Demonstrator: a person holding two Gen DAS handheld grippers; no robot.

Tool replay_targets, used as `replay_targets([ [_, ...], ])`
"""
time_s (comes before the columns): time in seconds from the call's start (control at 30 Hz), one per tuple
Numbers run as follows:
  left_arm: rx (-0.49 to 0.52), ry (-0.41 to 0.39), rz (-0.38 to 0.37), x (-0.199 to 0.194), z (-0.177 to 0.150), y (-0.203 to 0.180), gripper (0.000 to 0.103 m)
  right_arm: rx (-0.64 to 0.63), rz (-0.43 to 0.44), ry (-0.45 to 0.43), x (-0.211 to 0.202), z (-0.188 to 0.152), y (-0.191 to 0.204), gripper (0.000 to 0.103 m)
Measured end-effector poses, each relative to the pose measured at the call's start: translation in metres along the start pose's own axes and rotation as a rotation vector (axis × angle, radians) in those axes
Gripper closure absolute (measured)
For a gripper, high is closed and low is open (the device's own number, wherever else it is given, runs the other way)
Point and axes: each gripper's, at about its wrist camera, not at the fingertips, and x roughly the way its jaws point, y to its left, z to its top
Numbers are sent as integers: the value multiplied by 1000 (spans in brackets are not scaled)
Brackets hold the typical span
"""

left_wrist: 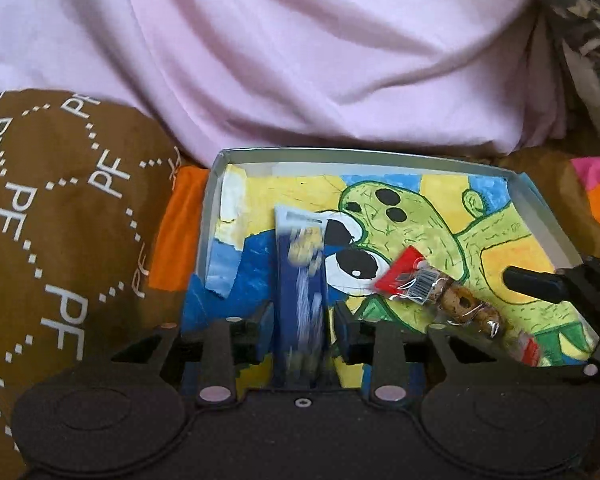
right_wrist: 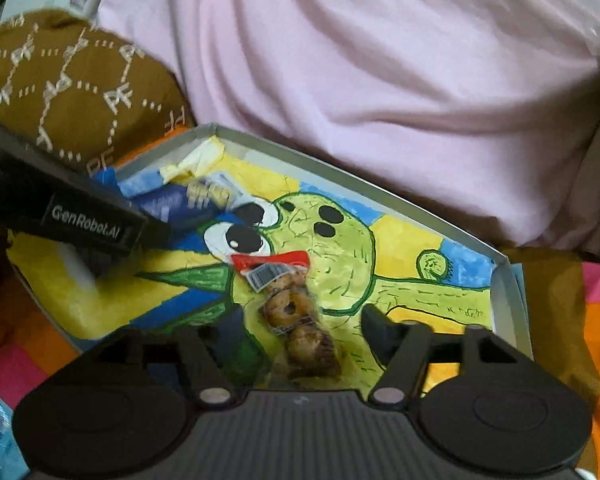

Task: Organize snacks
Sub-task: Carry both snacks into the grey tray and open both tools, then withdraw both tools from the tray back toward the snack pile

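Left gripper (left_wrist: pixel 300 324) straddles the blue snack packet (left_wrist: pixel 300 276), pads clear.

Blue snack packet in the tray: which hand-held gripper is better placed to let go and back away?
Left. The blue snack packet stands between the left hand-held gripper fingers, inside the tray. The right hand-held gripper straddles the cookie pack instead.

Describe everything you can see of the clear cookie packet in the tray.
The cookie packet is a clear plastic sleeve with red ends and a white barcode label, holding a row of brown ring-shaped cookies. It lies flat and diagonal on the painted floor of the tray, between the open fingers of the right gripper, which do not press it.
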Motion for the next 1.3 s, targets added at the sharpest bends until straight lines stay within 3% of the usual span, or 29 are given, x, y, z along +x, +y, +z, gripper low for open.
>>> replay_targets([
  [0.1, -4, -14, 6, -8, 2, -1, 39, 66, 22, -8, -8, 4, -9, 16],
  [0.27, -3, -43, 18, -27, 6, -1, 28, 169, 57, -6, -24, 6, -21, 9],
  [0.33, -8, -68, 27, -38, 6, 0, 16, 194, 53, -6, -32, 6, -24, 6],
  [0.47, -13, -118, 60, -60, 4, 1, 4, 232, 46, -6, -52, 4, -28, 2],
  [0.93, -3, -197, 123, -142, -21, -6, 1, 275, 72, -67, -137, -6, -23, 0],
  [1.3, 53, -207, 159, -199, -60, -25, 1, 256, 74, -115, -200, -31, -11, 0],
])
